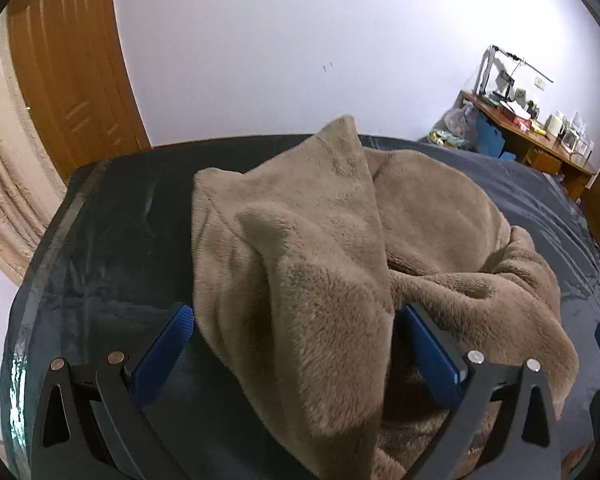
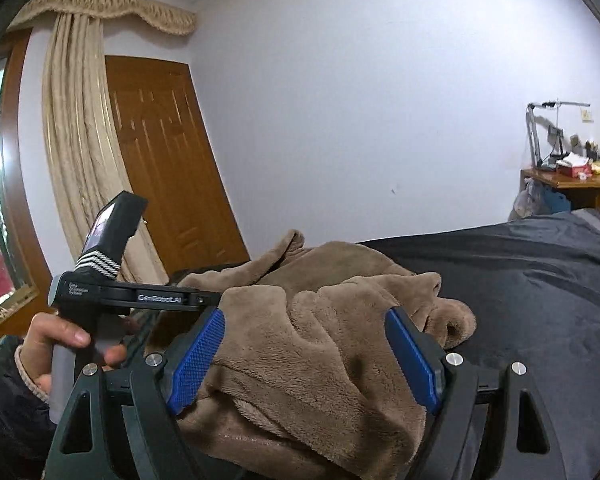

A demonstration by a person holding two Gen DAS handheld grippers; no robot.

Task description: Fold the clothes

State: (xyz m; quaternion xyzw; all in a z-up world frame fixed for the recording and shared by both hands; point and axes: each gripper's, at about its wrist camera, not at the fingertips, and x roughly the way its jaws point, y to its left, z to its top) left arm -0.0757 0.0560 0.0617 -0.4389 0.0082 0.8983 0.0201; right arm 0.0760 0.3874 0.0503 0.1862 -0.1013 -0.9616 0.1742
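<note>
Both grippers [image 1: 292, 344] [image 2: 304, 356] open; fleece garment [image 1: 320, 240] bunched, shape seemingly hidden in folds.

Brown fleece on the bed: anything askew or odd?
Yes. The brown fleece garment lies bunched in a rumpled heap on the dark sheet, one corner peaking up, no neat fold. Both claws, left claw and right claw, are open around it.

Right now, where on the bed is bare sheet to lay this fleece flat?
Bare dark sheet runs right of the brown fleece toward the desk; a narrower strip lies between fleece and the door-side edge. The middle is crowded with bunched fleece.
</note>
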